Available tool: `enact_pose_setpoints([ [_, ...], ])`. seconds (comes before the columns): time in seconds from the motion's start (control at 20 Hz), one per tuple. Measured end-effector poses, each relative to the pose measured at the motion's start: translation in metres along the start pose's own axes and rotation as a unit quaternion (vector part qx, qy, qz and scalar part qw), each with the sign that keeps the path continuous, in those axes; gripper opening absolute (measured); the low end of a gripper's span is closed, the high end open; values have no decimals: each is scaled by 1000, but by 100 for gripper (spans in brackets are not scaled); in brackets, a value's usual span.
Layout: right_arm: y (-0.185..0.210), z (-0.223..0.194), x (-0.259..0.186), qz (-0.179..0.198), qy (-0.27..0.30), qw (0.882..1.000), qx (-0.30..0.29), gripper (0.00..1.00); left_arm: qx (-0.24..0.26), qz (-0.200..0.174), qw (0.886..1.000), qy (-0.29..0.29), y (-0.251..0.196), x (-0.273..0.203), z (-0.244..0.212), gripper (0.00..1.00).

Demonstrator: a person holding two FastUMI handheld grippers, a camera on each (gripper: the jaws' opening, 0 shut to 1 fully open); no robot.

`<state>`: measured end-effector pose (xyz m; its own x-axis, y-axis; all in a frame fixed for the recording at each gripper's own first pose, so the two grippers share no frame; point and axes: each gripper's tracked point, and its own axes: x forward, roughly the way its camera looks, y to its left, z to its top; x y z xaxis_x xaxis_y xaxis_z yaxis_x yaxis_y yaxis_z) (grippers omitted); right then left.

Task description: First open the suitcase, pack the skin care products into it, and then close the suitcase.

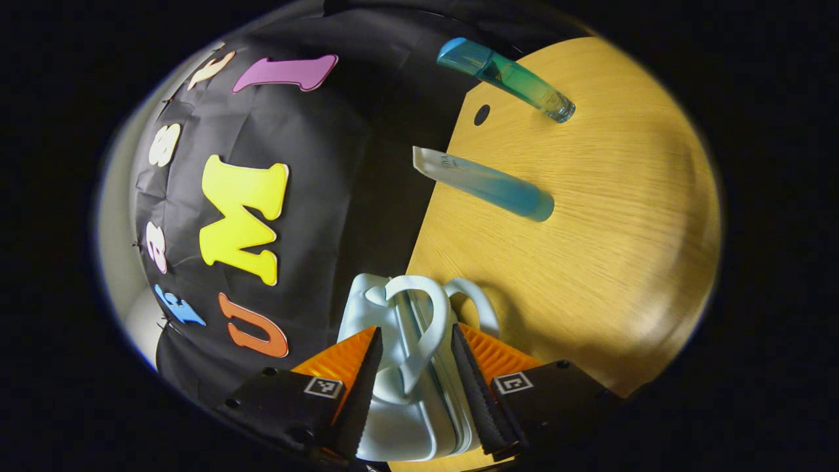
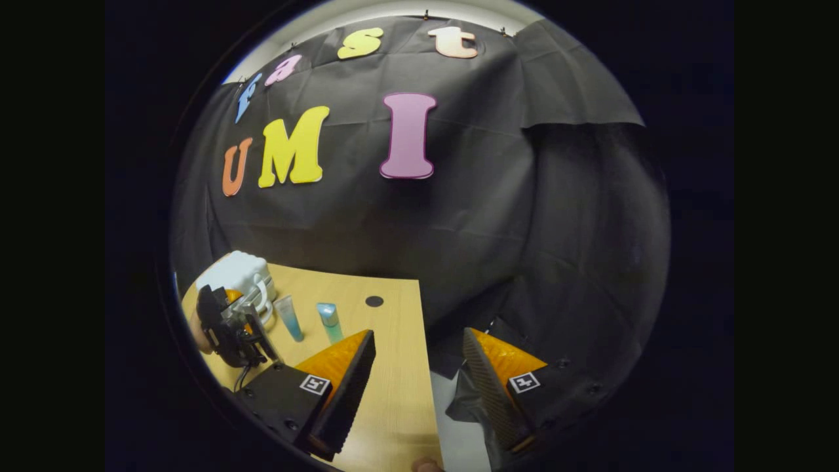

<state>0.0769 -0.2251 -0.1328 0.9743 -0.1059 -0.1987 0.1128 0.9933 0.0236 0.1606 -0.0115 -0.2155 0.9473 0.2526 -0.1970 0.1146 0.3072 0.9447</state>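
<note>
Trouble is most likely at the small pale-blue hard-shell suitcase [image 1: 400, 406], which stands closed at the edge of the light wooden table [image 1: 590, 262] nearest the black cloth wall. In the left gripper view the left gripper [image 1: 411, 387] has its jaws parted on either side of the suitcase's looped pale handles [image 1: 419, 321]; the fingers flank the handles and the seam between the two shells, and I cannot tell whether either finger actually touches the plastic. My judgement is that the case is light and smooth, so a pull on one handle could drag or tip the whole case off the table edge rather than split the shells, unless the other shell is held down. If the fingers close across both handles at once, they would clamp the case shut instead of opening it.

Beyond the suitcase, farther along the table, lie two skin care tubes: a translucent tube fading from clear to blue [image 1: 488, 187], then a teal-green tube with a clear cap [image 1: 508, 78] just past a small dark hole [image 1: 482, 115] in the tabletop. Both are round and could roll if the table is jolted.

In the right gripper view the right gripper [image 2: 419, 387] hangs wide open over the table corner away from the suitcase, holding nothing.

Faint print marks the flat end of the nearer tube, too small to read
</note>
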Motion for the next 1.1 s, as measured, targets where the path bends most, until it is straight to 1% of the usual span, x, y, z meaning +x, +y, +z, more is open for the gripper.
enact_pose_setpoints([
  [0.05,0,-1,-1,-2,2,1000,2,80,5,-3,1000,-3,0,2,2,60],
  [0.1,0,-2,-3,-4,4,1000,3,80,5,-12,1000,-1,-4,4,1,57],
  [0.15,1,-2,-5,-7,5,1000,3,80,3,-21,1000,3,-7,5,-1,49],
  [0.2,4,-1,-8,-9,4,1000,3,80,1,-29,1000,6,-9,5,-3,45],
  [0.25,7,2,-11,-11,3,1000,0,80,3,-31,999,8,-9,6,-4,37],
  [0.3,10,4,-14,-15,0,1000,-5,80,4,-33,999,5,-7,6,-3,33],
  [0.35,12,9,-19,-20,-5,1000,-8,80,1,-35,999,0,-7,7,-1,26],
  [0.5,22,19,-31,-41,-10,999,-12,80,-24,-47,999,-14,-2,3,1,19],
  [0.55,28,24,-37,-48,-12,999,-11,80,-42,-49,998,-19,2,3,2,14],
  [0.65,39,35,-48,-64,-18,998,-10,80,-97,-64,993,-29,7,1,1,10],
  [0.75,48,49,-60,-84,-30,996,-5,80,-144,-76,986,-33,19,-4,-2,6],
  [0.9,69,68,-73,-102,-47,994,6,80,-208,-94,972,-50,46,-11,-4,3],
  [1.0,86,79,-81,-111,-60,992,11,80,-245,-96,963,-61,66,-21,-9,3],
  [1.1,101,86,-88,-122,-70,990,11,80,-285,-97,951,-71,94,-33,-20,3],
])
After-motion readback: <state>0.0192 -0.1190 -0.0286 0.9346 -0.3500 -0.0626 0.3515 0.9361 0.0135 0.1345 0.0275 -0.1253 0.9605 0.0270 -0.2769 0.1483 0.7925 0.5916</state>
